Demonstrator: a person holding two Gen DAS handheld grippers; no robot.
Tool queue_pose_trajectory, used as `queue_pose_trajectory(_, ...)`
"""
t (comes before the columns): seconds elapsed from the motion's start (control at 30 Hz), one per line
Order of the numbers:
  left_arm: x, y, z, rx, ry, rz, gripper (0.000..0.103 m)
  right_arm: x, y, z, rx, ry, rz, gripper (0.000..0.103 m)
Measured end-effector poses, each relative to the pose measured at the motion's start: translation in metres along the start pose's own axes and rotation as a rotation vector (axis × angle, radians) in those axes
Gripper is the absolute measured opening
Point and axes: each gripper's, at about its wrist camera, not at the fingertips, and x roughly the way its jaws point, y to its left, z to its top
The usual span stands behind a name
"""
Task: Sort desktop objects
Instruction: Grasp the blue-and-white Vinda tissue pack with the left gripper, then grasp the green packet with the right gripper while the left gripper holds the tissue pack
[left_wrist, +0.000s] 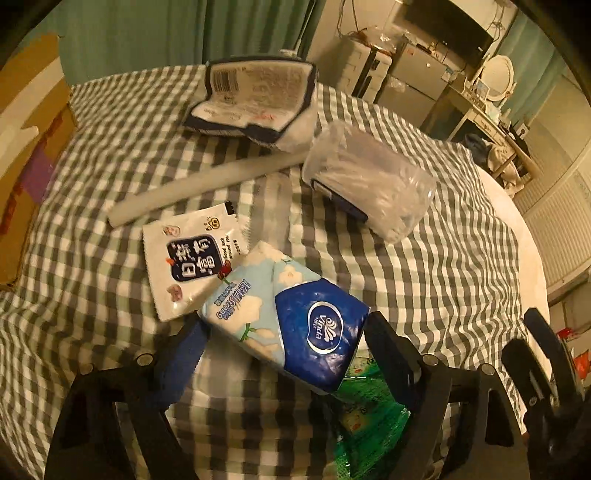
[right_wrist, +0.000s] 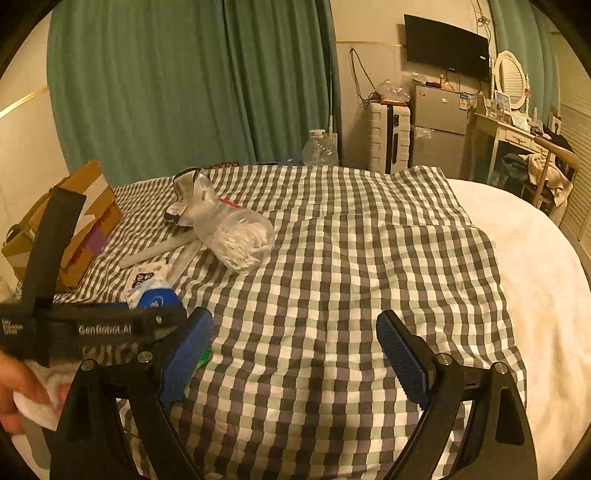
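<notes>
Two grippers are seen over a round table covered by a grey-and-white checked cloth (right_wrist: 332, 258), in a room with green curtains (right_wrist: 184, 81). At the far left a cardboard box (right_wrist: 88, 229) is set against the table edge. Clustered on the left part of the cloth are a white snack packet (left_wrist: 184, 262), a white tube (left_wrist: 207, 184), a blue-edged pack (left_wrist: 255, 99) and a clear plastic jar (left_wrist: 369, 184) lying on its side, with white sticks inside. The tissue pack (left_wrist: 291, 321), blue and white, lies between the fingers of the left gripper (left_wrist: 284, 332); the jaws are held wide, and firm contact with the pads cannot be told. A green packet (left_wrist: 369, 417) is partly hidden under the tissue pack. To the right, the cloth is bare, and its wrinkled edge gives way to the white tabletop (right_wrist: 535, 277). The right gripper (right_wrist: 295, 343) is angled down over that bare cloth, jaws wide, nothing between them. Beyond the table a fridge (right_wrist: 439, 122), a wall screen (right_wrist: 447, 46) and a dressing table (right_wrist: 509, 136) are seen
</notes>
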Motion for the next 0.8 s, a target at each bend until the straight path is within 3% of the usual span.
queue_pose_trajectory(0.2,-0.02,0.007,-0.001,0.06,-0.078,0.148,0.087,-0.002,0.014,-0.006,0.014,0.035,0.094,0.09)
queue_pose_trajectory(0.5,-0.034,0.02,0.004,0.029,-0.139,0.2,0.087,0.022,0.066,-0.019,-0.062,0.122,0.216,0.09)
queue_pose_trajectory(0.67,-0.03,0.031,0.005,-0.025,-0.117,0.185,0.087,0.035,0.075,-0.025,-0.117,0.165,0.181,0.09)
queue_pose_trajectory(0.8,-0.029,0.033,0.005,-0.031,-0.117,0.185,0.087,0.045,0.076,-0.03,-0.124,0.219,0.181,0.069)
